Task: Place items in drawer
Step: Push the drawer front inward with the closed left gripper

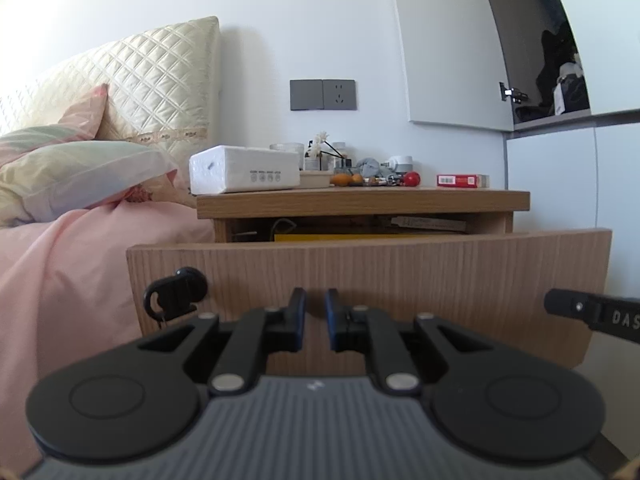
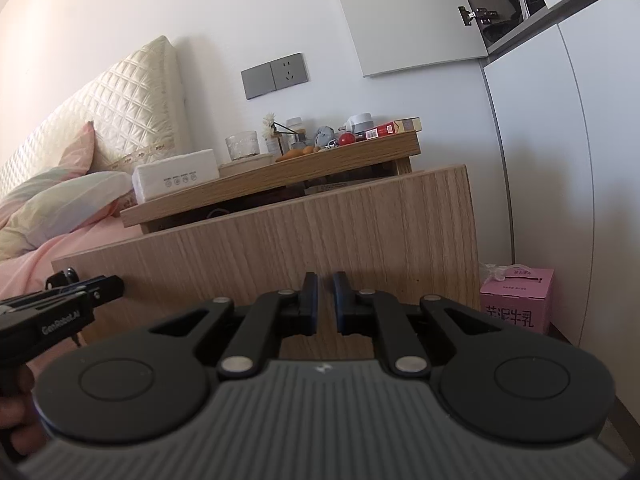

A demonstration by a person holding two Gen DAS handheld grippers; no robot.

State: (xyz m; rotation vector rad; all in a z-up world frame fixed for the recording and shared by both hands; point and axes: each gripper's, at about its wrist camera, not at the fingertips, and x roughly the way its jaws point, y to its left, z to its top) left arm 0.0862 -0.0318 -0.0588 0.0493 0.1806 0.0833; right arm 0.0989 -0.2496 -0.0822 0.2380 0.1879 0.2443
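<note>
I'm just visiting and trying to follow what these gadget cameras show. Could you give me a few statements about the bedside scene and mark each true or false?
1. The drawer of the bedside table is pulled open. True.
2. The left gripper carries a red ball. False: its jaws are shut with nothing between them.
3. A red box lies on the tabletop near its right edge. True.
4. The white tissue pack is inside the drawer. False: it sits on the tabletop, at the end by the bed.
5. A pink carton stands on the floor beside the drawer. True.
</note>
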